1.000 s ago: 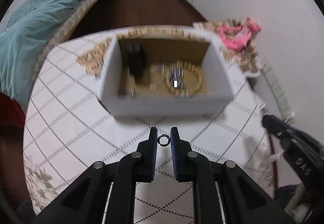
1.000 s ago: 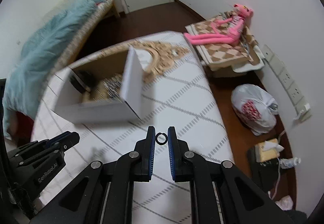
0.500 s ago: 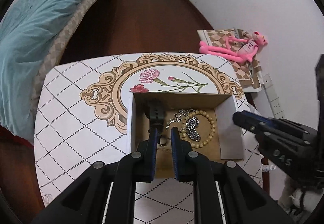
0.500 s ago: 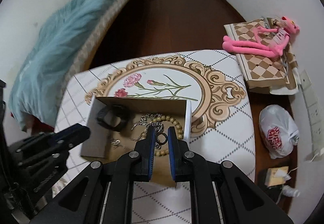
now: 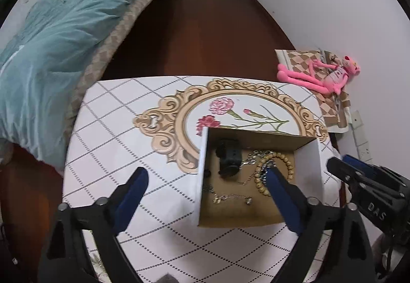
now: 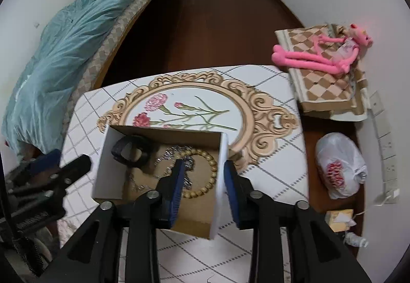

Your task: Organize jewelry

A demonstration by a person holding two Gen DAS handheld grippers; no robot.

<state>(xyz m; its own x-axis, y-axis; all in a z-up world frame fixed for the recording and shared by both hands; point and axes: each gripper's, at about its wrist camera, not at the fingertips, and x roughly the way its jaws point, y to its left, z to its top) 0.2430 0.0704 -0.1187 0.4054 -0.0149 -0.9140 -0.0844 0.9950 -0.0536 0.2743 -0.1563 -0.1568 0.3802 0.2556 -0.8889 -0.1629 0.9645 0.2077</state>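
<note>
Above the open box of jewelry, both the left gripper and right gripper are being opened, nothing held between their jaws.

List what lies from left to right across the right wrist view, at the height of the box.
Left gripper → black band inside the cardboard box → bead bracelet → white plastic bag on the floor → wall sockets.
</note>
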